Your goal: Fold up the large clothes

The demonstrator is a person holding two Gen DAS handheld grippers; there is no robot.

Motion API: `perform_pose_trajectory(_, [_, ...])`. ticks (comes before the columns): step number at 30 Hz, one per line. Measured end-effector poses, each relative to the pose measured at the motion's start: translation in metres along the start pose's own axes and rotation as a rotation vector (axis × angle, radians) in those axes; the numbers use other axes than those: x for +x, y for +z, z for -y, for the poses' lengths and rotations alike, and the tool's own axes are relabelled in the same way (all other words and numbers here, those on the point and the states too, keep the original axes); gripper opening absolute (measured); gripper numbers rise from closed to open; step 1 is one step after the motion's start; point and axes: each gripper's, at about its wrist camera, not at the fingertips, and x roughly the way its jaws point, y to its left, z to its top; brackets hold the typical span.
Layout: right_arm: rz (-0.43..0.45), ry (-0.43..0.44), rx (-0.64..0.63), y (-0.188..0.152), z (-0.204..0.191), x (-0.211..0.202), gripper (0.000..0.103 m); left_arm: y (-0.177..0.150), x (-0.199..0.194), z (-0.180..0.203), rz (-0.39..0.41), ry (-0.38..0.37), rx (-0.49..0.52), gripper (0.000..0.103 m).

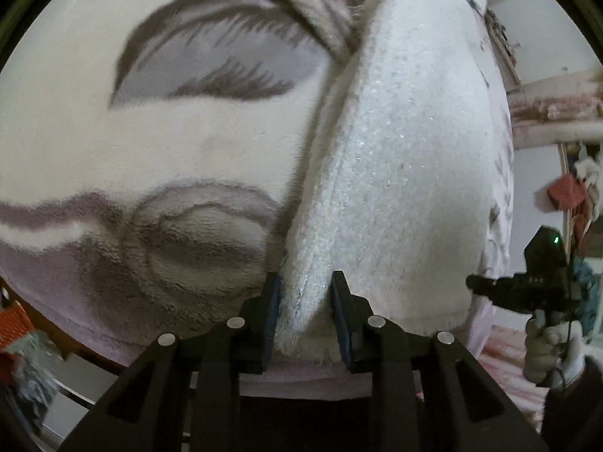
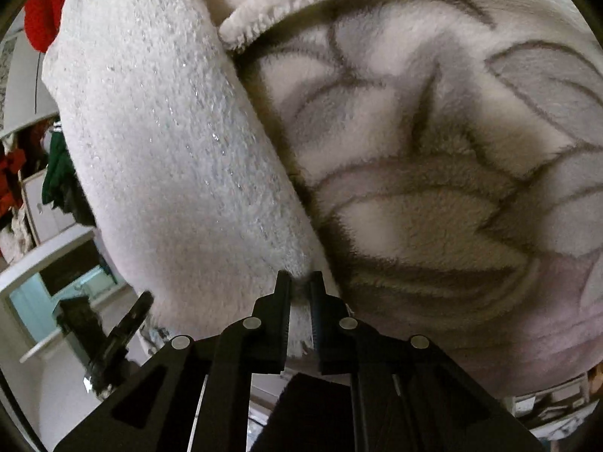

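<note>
The left gripper (image 1: pixel 306 293) clamps the near hem of the white sparkly knitted sweater (image 1: pixel 395 173), which lies on a plush cream-and-lilac leaf-patterned blanket (image 1: pixel 150 143). The knit looks soft, light and floppy — best held at its corners. The right gripper (image 2: pixel 300 290) pinches another hem edge narrowly — free room lies behind the blanket's near edge.

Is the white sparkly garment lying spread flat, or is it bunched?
Bunched. The white sparkly garment forms a thick rounded roll on the patterned blanket; both hand-held grippers, left and right, pinch its edge.
</note>
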Motion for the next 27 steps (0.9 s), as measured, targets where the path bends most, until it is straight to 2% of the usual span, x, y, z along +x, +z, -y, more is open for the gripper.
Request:
perform_pose_trajectory(1, [-0.007, 0.014, 0.007, 0.006, -0.015, 0.009, 0.018, 0.001, -0.003, -0.004, -0.005, -0.024, -0.018, 0.030])
perform_pose_trajectory(3, [-0.004, 0.064, 0.013, 0.005, -0.011, 0.000, 0.033, 0.003, -0.013, -0.013, -0.007, -0.095, -0.058, 0.036])
perform_pose_trajectory(4, [0.005, 0.074, 0.006, 0.008, -0.008, -0.005, 0.050, 0.006, -0.014, -0.018, 0.000, -0.125, -0.066, 0.042])
perform_pose_trajectory(5, [0.015, 0.091, -0.005, 0.008, -0.005, -0.006, 0.060, 0.009, -0.010, -0.021, 0.002, -0.147, -0.071, 0.054])
perform_pose_trajectory(6, [0.008, 0.105, -0.011, 0.009, -0.002, -0.002, 0.060, 0.011, -0.004, -0.024, -0.008, -0.164, -0.080, 0.059])
perform_pose_trajectory(9, [-0.040, 0.206, -0.008, 0.013, 0.010, 0.024, 0.060, 0.016, 0.033, -0.031, -0.074, -0.218, -0.124, 0.061])
perform_pose_trajectory(11, [-0.060, 0.267, 0.009, 0.017, 0.012, 0.046, 0.064, 0.017, 0.041, -0.029, -0.063, -0.224, -0.135, 0.061])
perform_pose_trajectory(12, [-0.052, 0.282, 0.010, 0.018, 0.010, 0.051, 0.065, 0.017, 0.040, -0.025, -0.031, -0.224, -0.131, 0.060])
perform_pose_trajectory(14, [-0.025, 0.317, 0.017, 0.017, 0.006, 0.054, 0.062, 0.015, 0.035, -0.014, 0.014, -0.209, -0.118, 0.049])
perform_pose_trajectory(15, [-0.016, 0.334, 0.009, 0.014, 0.002, 0.053, 0.054, 0.013, 0.031, -0.008, 0.033, -0.189, -0.102, 0.041])
perform_pose_trajectory(16, [-0.011, 0.348, -0.001, 0.012, -0.006, 0.058, 0.037, 0.011, 0.027, -0.004, 0.046, -0.179, -0.097, 0.030])
perform_pose_trajectory(17, [-0.013, 0.377, 0.001, 0.009, -0.009, 0.056, 0.028, 0.008, 0.024, -0.003, 0.056, -0.182, -0.102, 0.024])
perform_pose_trajectory(20, [0.018, 0.382, 0.002, -0.011, -0.024, 0.043, 0.022, -0.005, 0.005, 0.004, 0.079, -0.219, -0.123, 0.016])
perform_pose_trajectory(23, [0.023, 0.360, -0.008, -0.041, -0.035, 0.027, 0.020, -0.025, -0.016, 0.013, 0.089, -0.211, -0.085, 0.015])
perform_pose_trajectory(27, [-0.003, 0.341, 0.033, -0.048, -0.005, 0.008, 0.020, -0.032, -0.004, 0.012, 0.055, -0.204, -0.082, 0.016])
